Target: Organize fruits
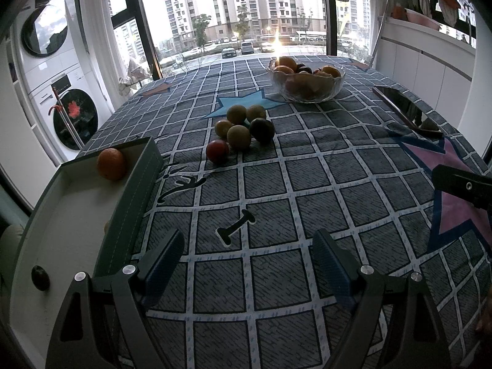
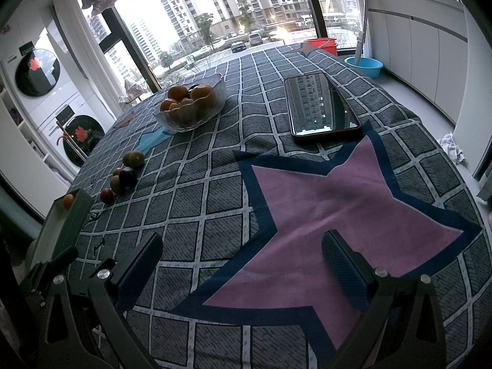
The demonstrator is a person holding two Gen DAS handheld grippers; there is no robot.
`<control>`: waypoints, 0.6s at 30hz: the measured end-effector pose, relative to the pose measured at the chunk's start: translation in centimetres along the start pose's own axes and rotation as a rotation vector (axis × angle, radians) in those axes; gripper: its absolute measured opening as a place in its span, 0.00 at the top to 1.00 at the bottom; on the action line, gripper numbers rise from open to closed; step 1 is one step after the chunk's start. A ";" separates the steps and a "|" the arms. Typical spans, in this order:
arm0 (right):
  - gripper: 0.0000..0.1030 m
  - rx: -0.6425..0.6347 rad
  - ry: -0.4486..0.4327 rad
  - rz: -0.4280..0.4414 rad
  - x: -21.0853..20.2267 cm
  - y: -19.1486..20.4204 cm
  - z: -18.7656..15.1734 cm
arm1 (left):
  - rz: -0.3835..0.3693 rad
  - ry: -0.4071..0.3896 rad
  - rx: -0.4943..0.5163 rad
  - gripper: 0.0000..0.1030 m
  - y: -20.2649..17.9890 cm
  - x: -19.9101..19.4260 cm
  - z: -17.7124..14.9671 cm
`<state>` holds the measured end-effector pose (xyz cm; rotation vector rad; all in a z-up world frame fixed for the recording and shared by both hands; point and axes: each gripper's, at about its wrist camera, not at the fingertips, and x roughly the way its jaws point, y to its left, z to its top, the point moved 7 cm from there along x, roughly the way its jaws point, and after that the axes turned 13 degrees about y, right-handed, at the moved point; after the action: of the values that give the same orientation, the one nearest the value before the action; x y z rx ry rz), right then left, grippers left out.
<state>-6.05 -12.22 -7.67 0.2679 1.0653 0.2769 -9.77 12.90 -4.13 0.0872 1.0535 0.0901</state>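
Well, from the left wrist view, the left gripper (image 1: 249,264) hung over the checked tablecloth (image 1: 307,184) with its jaws spread wide and nothing between them. Taking the glass bowl (image 1: 306,81) as the marker: it stood at the far end of the table, heaped with oranges (image 1: 286,61). A loose cluster of fruit lay just on the near side of the bowl and a little left: four greenish-brown round fruits (image 1: 238,136), a dark plum (image 1: 262,129) touching them, and a red one (image 1: 217,151) nearest the camera. Further left of the bowl and closer still sat a grey box (image 1: 135,203), open on top, with one orange fruit (image 1: 111,164) in its far corner and a small dark fruit (image 1: 40,277) near its front end. A phone (image 1: 406,109) lay to the right of the bowl

From the right wrist view, the right gripper (image 2: 243,264) hovered above a pink star (image 2: 323,209) printed on the cloth, jaws likewise wide apart and empty. The bowl (image 2: 190,104) stood far off to the left, the phone (image 2: 321,107) to the right of it, face up. The loose fruit (image 2: 123,178) trailed from the bowl toward the box (image 2: 61,224) at the left edge, where the orange fruit (image 2: 68,201) showed in its corner
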 end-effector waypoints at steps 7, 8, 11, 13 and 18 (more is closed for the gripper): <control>0.00 0.000 0.000 0.000 0.0 0.0 0.0 | -0.001 0.000 0.000 0.16 0.0 0.0 0.0; 0.00 0.000 0.000 0.000 0.0 0.0 0.0 | -0.001 0.000 0.000 0.16 0.0 0.0 0.0; 0.00 0.000 0.000 -0.001 0.0 0.0 0.0 | 0.000 0.000 0.000 0.16 0.0 0.0 0.0; 0.00 0.000 0.000 0.000 0.0 0.0 0.0 | 0.000 0.000 0.000 0.16 0.0 0.0 0.0; 0.00 0.001 -0.002 0.005 0.0 -0.1 0.0 | -0.001 0.000 0.000 0.16 0.0 0.0 0.0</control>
<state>-6.11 -12.30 -7.68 0.2719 1.0627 0.2810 -9.76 12.91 -4.17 0.0863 1.0541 0.0893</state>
